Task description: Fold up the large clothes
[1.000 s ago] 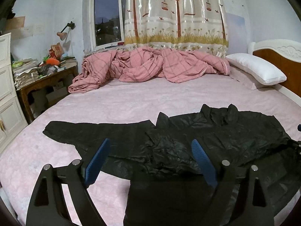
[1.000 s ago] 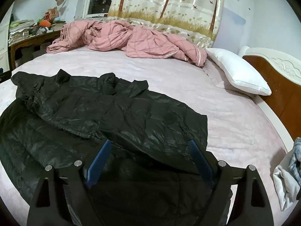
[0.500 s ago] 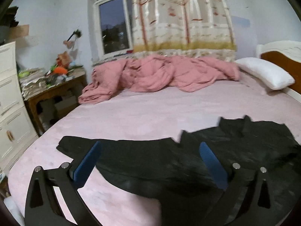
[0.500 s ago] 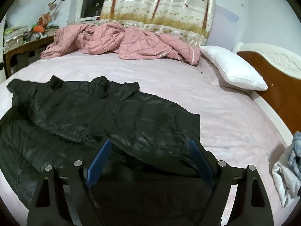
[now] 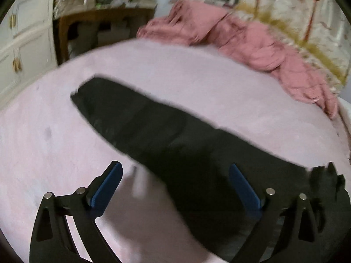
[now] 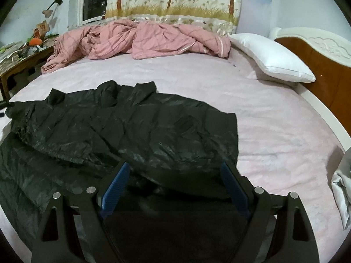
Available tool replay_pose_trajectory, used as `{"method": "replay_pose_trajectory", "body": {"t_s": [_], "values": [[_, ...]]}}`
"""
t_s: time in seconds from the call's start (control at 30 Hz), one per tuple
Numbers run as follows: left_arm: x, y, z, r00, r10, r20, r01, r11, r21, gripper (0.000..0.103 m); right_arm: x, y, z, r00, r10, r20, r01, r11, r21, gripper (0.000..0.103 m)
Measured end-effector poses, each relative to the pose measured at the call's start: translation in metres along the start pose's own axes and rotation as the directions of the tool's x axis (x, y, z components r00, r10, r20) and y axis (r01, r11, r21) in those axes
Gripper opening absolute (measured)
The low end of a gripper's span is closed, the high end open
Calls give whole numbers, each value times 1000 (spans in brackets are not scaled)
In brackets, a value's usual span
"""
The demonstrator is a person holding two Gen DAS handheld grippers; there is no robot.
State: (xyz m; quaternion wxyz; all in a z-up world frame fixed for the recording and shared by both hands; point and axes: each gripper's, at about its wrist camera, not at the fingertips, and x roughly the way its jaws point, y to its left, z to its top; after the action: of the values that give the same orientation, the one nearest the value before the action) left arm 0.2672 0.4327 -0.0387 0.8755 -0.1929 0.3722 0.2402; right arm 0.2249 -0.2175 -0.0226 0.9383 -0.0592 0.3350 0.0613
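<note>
Black jacket lies flat on the pink bed, one side folded over but its long sleeve unfolded, with left gripper wide, closing, empty above that sleeve and right gripper wide, holding nothing.

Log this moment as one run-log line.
stage: reaching for sleeve | left gripper: closing, over black jacket's sleeve, not gripping | right gripper: open above jacket | bed: jacket spread
</note>
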Motion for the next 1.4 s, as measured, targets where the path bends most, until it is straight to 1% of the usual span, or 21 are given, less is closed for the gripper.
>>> {"method": "replay_pose_trajectory", "body": {"t_s": [0.03,0.1,0.13,0.17,0.2,0.23,0.3,0.37,0.43,0.5,0.6,0.77,0.8,0.87,0.97,1.13,1.2,1.3,1.33,1.37,1.4], "values": [[9,6,-3,999,-8,-31,8,1000,-19,94,1,1,0,1000,3,-2,-3,1000,-3,86],[22,12,-9,992,-88,-87,83,995,-61,80,1,4,1,1000,15,-2,-15,1000,-9,86],[27,14,-11,986,-130,-108,121,989,-82,59,2,5,1,1000,18,-3,-18,1000,-11,86],[27,15,-12,988,-119,-96,112,991,-75,25,2,6,1,1000,17,-4,-18,1000,-14,86],[26,13,-12,990,-116,-83,113,992,-48,9,2,7,0,1000,16,-6,-16,1000,-16,86],[21,10,-13,986,-140,-85,138,990,-36,3,2,7,0,1000,17,-8,-17,1000,-17,86],[7,5,-13,984,-176,-34,175,984,-18,2,1,5,-1,1000,18,-12,-18,1000,-12,86],[-21,-11,-13,982,-185,49,183,982,40,2,0,4,-1,999,-21,-25,21,1000,-7,86],[-57,-32,-15,963,-233,136,219,969,112,2,0,5,0,994,-99,-46,98,995,-16,86],[-98,-57,-25,927,-311,208,274,943,188,2,-3,9,0,988,-147,-47,145,989,-41,86],[-151,-95,-48,868,-433,244,364,887,283,2,-9,12,1,985,-167,-40,165,985,-44,86],[-214,-159,-96,810,-539,233,420,809,410,3,-20,17,4,983,-182,-16,181,983,-36,86],[-222,-166,-104,809,-541,228,422,806,416,3,-22,18,4,983,-181,-11,181,983,-37,86],[-233,-183,-121,822,-516,242,387,817,428,3,-27,20,5,985,-171,-2,171,985,-37,86],[-235,-204,-135,822,-527,215,388,795,466,3,-34,22,5,988,-152,3,152,988,-41,86],[-222,-223,-152,833,-537,135,426,776,465,3,-41,23,7,989,-149,18,150,988,-34,86],[-213,-231,-158,844,-524,120,415,777,474,3,-43,23,7,989,-146,22,147,989,-28,86],[-203,-237,-172,871,-475,120,368,796,482,8,-45,21,8,988,-150,27,151,988,-29,86],[-201,-239,-176,876,-469,111,362,793,490,16,-45,21,8,987,-155,28,156,987,-31,86],[-201,-241,-179,879,-465,104,358,788,501,36,-45,19,8,987,-157,29,158,987,-30,86],[-203,-242,-182,882,-458,111,346,789,507,50,-45,18,8,987,-158,28,158,987,-29,86]]}}
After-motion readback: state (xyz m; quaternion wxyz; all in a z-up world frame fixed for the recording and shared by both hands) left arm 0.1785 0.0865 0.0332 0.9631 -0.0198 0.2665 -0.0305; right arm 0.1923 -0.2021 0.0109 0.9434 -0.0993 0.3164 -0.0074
